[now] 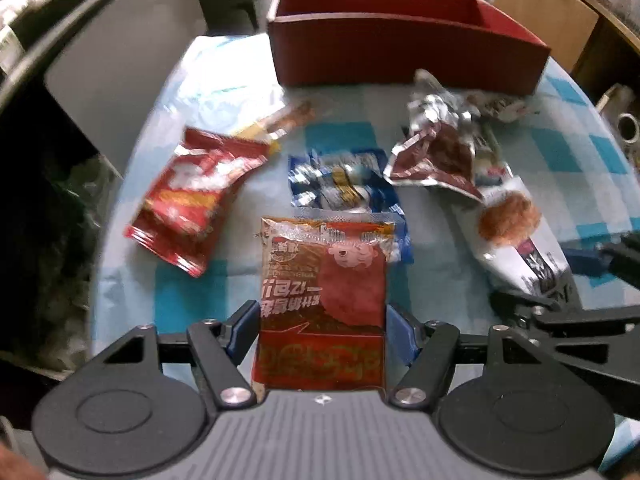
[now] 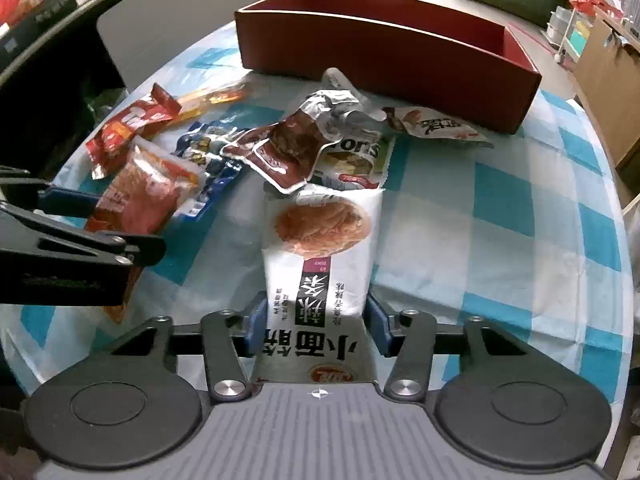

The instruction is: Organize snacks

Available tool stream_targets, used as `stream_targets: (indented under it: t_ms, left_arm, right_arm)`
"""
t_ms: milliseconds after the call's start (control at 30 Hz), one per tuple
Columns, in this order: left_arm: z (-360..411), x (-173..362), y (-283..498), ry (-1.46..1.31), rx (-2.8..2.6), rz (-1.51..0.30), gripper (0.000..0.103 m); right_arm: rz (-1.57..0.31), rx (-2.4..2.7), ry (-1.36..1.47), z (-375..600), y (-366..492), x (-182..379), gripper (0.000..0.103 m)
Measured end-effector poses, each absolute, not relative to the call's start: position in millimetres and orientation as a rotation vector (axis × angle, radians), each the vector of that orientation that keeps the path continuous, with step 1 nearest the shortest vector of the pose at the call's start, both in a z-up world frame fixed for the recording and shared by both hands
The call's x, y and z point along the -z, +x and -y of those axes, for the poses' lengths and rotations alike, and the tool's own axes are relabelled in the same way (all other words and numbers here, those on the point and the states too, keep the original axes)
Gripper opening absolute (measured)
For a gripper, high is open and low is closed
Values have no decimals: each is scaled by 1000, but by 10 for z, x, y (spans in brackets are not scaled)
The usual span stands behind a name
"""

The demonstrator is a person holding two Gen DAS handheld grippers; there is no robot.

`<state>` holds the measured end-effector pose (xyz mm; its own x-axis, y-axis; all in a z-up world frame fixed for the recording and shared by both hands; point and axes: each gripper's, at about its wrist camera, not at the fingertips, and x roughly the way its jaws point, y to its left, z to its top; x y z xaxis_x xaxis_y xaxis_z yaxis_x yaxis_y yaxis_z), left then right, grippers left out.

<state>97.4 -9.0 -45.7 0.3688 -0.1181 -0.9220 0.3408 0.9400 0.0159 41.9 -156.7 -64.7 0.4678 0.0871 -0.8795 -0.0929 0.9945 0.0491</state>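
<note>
Packets gripped both sides: I'm holding the brown packet [image 1: 322, 304] left, noodle packet [image 2: 320, 276] right; red box [image 2: 384, 52] awaits next.

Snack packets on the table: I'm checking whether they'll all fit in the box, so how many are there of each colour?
Red packets: 2
Orange stick packet: 1
Blue packet: 1
Silver foil packet: 1
White packets: 3
Total: 8

Blue-and-white checked cloth [image 2: 500, 216] covers counter. Cardboard box [image 1: 548, 16] at far right. Tape roll [image 1: 630, 126] beside counter edge.
</note>
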Motion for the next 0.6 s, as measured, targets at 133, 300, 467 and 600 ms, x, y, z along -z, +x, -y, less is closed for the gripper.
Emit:
stream_targets:
  t_ms: [133,300,467,600]
  left_arm:
    - [56,482,1001,216,283,-1165,71]
    - [-27,579,1033,188,252,-1179,82]
    - [-3,561,935,216,282,-1174,71]
    - [-16,511,919,199,291,-1186,63]
  right_arm:
    - [-1082,-117,-43,1509,462,666,77]
    - [-1085,-92,-61,1507,513,729,89]
    - [-1069,-138,-96,1468,435,700,76]
    - [-1075,-168,-48,1504,410,635,57]
